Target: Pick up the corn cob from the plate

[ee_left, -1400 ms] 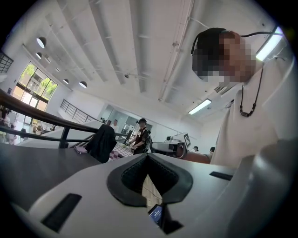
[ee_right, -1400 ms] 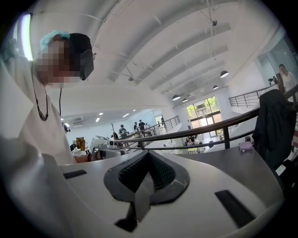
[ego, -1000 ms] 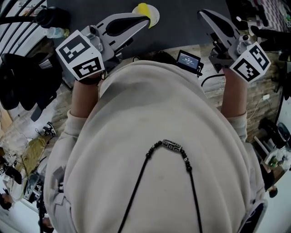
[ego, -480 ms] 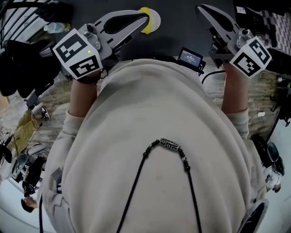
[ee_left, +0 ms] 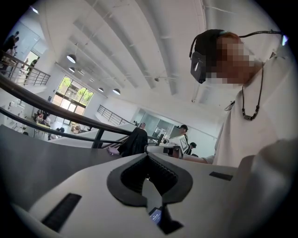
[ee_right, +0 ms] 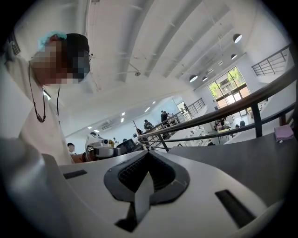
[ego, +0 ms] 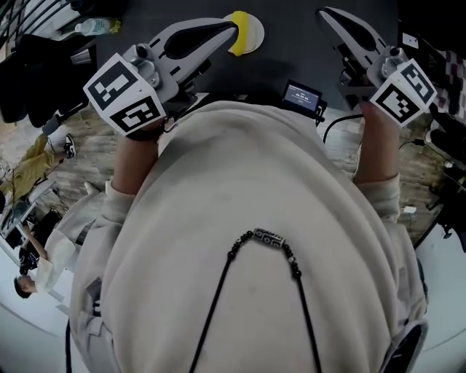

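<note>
A yellow corn cob (ego: 239,40) lies on a small white plate (ego: 256,33) on the dark table (ego: 291,51), at the top of the head view. My left gripper (ego: 231,28) is shut and empty; its tip is right beside the cob in that view, and I cannot tell whether they touch. My right gripper (ego: 325,13) is also shut and empty, over the table well to the right of the plate. The left gripper (ee_left: 148,155) and the right gripper (ee_right: 149,152) each show closed jaws in their own views, with no cob in sight.
A small black device with a lit screen (ego: 302,95) sits at the table's near edge, with a cable (ego: 336,124) running from it. Dark clothing (ego: 36,58) and a bottle (ego: 95,28) lie at the left. A pink object (ee_right: 283,133) rests on the table; railings (ee_left: 70,121) stand behind.
Both grippers stay shut and in nearly the same place beside the plate. The head view has swung, so the floor and clutter at the left have shifted.
</note>
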`<action>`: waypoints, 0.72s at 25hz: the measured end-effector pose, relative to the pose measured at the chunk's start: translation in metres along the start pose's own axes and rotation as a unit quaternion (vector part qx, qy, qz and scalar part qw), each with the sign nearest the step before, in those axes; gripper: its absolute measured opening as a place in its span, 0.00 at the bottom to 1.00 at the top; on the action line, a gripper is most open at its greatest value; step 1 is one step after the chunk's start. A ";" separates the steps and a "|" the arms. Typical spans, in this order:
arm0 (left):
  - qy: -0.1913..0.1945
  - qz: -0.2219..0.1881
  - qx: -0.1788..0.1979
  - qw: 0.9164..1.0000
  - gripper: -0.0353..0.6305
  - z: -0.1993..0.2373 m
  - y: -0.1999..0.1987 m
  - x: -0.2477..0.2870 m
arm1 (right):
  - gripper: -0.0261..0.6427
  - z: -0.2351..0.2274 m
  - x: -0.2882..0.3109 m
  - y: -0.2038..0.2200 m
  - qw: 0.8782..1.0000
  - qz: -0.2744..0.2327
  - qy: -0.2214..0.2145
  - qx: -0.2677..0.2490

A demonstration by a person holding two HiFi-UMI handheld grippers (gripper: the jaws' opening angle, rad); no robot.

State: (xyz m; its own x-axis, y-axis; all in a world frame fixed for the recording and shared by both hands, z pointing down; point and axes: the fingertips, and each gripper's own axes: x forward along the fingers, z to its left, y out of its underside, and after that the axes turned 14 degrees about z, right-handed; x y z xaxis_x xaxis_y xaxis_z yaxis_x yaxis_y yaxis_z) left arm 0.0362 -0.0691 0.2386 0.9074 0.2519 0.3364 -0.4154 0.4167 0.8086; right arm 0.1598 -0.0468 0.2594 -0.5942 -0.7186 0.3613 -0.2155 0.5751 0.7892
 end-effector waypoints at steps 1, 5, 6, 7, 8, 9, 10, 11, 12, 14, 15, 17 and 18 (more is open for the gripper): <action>-0.006 0.000 -0.002 1.000 0.06 -0.002 0.003 0.001 | 0.06 -0.001 0.000 0.002 1.000 0.001 -0.005 -0.001; -0.014 0.004 -0.007 1.000 0.05 -0.003 0.008 -0.001 | 0.06 -0.002 0.004 0.002 1.000 0.000 -0.013 -0.001; -0.012 0.005 -0.008 1.000 0.06 -0.001 0.007 -0.004 | 0.06 -0.001 0.006 0.000 1.000 0.001 -0.012 -0.001; -0.010 0.005 -0.007 1.000 0.05 0.003 0.004 -0.007 | 0.06 0.001 0.010 -0.003 1.000 0.002 -0.009 -0.001; -0.008 0.004 -0.005 1.000 0.05 0.006 0.001 -0.009 | 0.06 0.002 0.013 -0.006 1.000 0.001 -0.005 -0.002; -0.004 0.004 0.001 1.000 0.06 0.009 -0.002 -0.011 | 0.06 0.004 0.016 -0.009 1.000 0.000 -0.001 -0.003; 0.001 0.005 0.008 1.000 0.06 0.009 -0.003 -0.011 | 0.06 0.006 0.017 -0.009 1.000 -0.002 0.003 -0.003; 0.006 0.008 0.016 1.000 0.06 0.007 -0.004 -0.010 | 0.06 0.008 0.018 -0.007 1.000 -0.002 0.006 -0.001; 0.012 0.012 0.025 1.000 0.06 0.007 -0.003 -0.008 | 0.06 0.008 0.018 -0.004 1.000 0.000 0.010 0.001; 0.021 0.015 0.036 0.999 0.06 0.011 -0.002 -0.003 | 0.06 0.002 0.020 0.003 1.000 0.006 0.021 0.005; 0.025 0.013 0.036 0.999 0.06 0.014 -0.002 -0.001 | 0.06 0.000 0.021 0.006 1.000 0.010 0.026 0.007; 0.031 0.009 0.030 0.999 0.05 0.017 -0.004 -0.001 | 0.06 -0.001 0.024 0.007 0.999 0.020 0.033 0.010; 0.033 0.008 0.028 0.999 0.06 0.017 -0.007 -0.002 | 0.06 -0.001 0.025 0.004 0.999 0.023 0.036 0.011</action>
State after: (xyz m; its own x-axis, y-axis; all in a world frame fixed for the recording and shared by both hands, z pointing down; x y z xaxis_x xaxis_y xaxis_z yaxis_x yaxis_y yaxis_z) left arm 0.0383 -0.0875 0.2409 0.8935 0.3158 0.3192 -0.4245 0.3626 0.8296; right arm 0.1446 -0.0631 0.2726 -0.5471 -0.7170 0.4321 -0.2070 0.6160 0.7601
